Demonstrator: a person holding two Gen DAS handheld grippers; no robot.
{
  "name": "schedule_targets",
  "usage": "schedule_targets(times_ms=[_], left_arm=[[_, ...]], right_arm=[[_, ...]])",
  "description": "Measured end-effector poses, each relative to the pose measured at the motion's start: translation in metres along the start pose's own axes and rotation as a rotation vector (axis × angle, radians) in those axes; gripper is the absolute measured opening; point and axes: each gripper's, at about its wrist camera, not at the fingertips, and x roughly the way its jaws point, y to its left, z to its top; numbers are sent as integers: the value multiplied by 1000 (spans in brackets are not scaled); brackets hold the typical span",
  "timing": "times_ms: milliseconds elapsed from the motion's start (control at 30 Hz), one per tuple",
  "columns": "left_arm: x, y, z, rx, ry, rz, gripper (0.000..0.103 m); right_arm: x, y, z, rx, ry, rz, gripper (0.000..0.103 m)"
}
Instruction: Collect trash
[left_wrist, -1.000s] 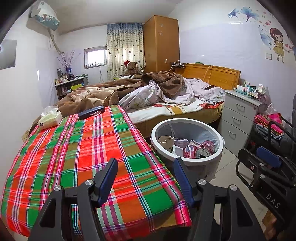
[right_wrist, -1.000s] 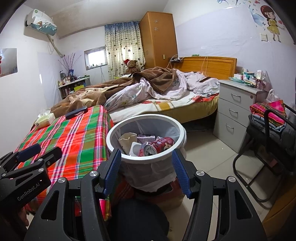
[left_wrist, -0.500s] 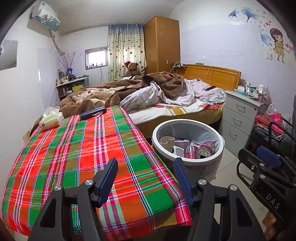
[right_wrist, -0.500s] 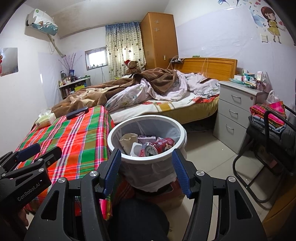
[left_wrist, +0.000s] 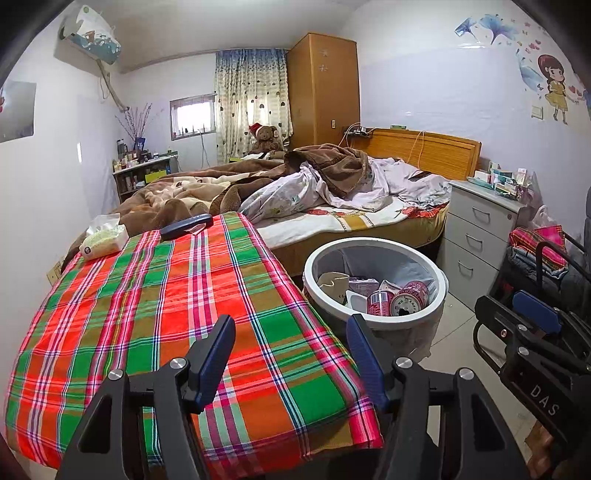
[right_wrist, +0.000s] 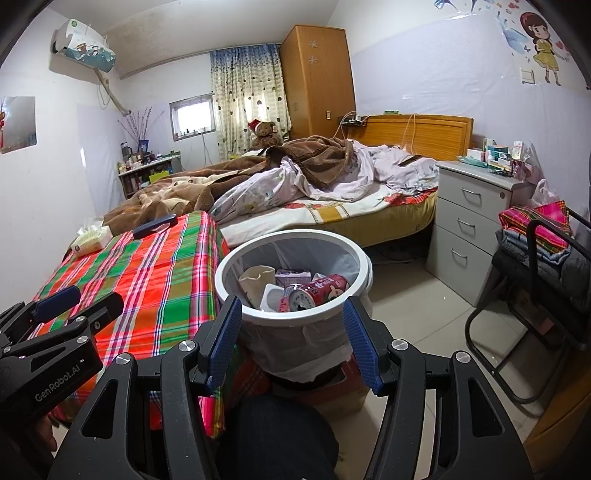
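Right now, I see trash bin (right_wrist: 295, 236), white, round, plastic-lined, upright on floor just beside plaid-covered bench (left_wrist: 147, 314). Inside: red cans (right_wrist: 317, 290) lying on side, long axis roughly level, silver end toward me; crumpled paper alongside. Left gripper (left_wrist: 291, 354) jaws wide, empty, above bench. Right gripper (right_wrist: 293, 339) jaws wide, empty, before bin.

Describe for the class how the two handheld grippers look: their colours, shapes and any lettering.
Both are black, angular frames with triangular cut-outs and silver round bolts. Each ends in two flat blue ribbed fingers. The left gripper carries white "GenRobot.AI" lettering on its side, seen from the right camera; the right gripper shows white "DAS" lettering, seen from the left camera. No cables or sleeves show.
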Motion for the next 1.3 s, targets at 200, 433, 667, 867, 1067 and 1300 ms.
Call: schedule_targets(times_ms=[200, 433, 667, 867, 1067, 1300], left_arm=[[0, 0, 0, 0, 0, 1, 62], [0, 0, 0, 1, 0, 2, 62], [0, -1, 0, 1, 0, 2, 62], [-1, -1, 0, 1, 0, 1, 62], [-1, -2, 0, 1, 0, 1, 62], [-1, -2, 0, -1, 0, 1, 62]], right_arm=[[0, 0, 0, -1, 1, -1, 59], [0, 2, 0, -2, 0, 0, 59], [0, 2, 0, -1, 0, -1, 59], [0, 2, 0, -1, 0, -1, 59], [0, 2, 0, -1, 1, -1, 59], [0, 3, 0, -1, 0, 0, 59]])
